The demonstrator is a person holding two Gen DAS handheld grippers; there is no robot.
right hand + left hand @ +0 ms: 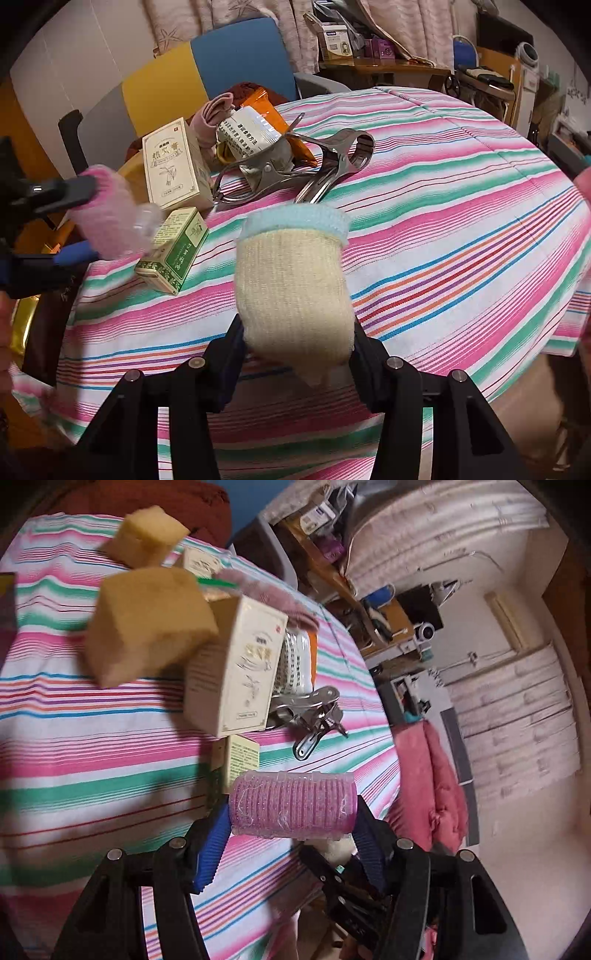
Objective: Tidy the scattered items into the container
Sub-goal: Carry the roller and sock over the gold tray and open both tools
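In the left wrist view my left gripper [291,834] is shut on a pink hair roller [291,805], held crosswise above the striped tablecloth [92,738]. The right wrist view shows that left gripper [88,225] at the table's left edge with the roller [107,221]. My right gripper [295,332] is shut on a cream knitted sock with a light blue cuff [291,277], lifted over the cloth [443,221]. On the table lie a white box [173,162], a green box [173,251], metal clamps [295,173] and a printed packet [251,136]. I see no clear container.
Two yellow foam blocks [147,624] show blurred near the white box [240,664]. A pink cloth [214,114] and an orange packet [266,107] lie at the far edge. A blue and yellow chair [236,55] stands behind the table. Cluttered shelves [369,55] line the back.
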